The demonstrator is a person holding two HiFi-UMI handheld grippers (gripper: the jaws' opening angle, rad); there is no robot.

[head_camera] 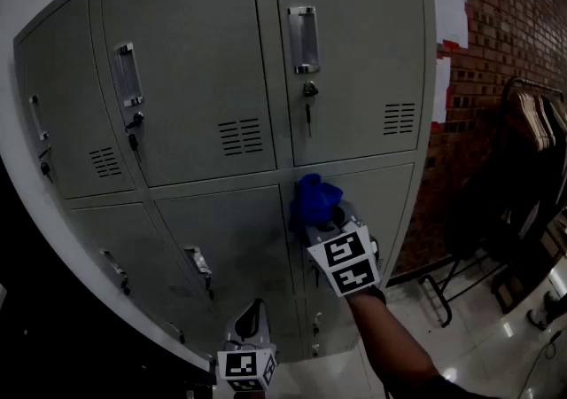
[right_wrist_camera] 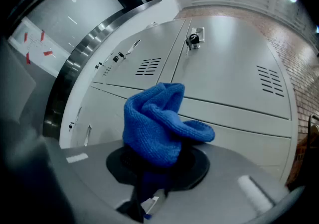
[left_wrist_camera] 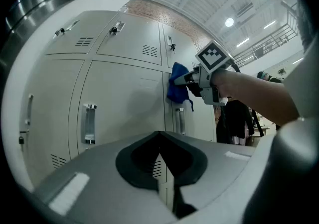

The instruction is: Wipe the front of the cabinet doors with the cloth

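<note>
Cabinet doors (head_camera: 354,51) flat; handles (head_camera: 304,38) & keys (head_camera: 307,118) stick out; rack (head_camera: 530,113) rt.

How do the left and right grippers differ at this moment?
The right gripper is shut on the blue cloth; the left gripper is shut on nothing. The right gripper is raised to the cabinet doors, near the top of a lower door; the left gripper hangs lower and further back from them. Both point toward the cabinet.
</note>
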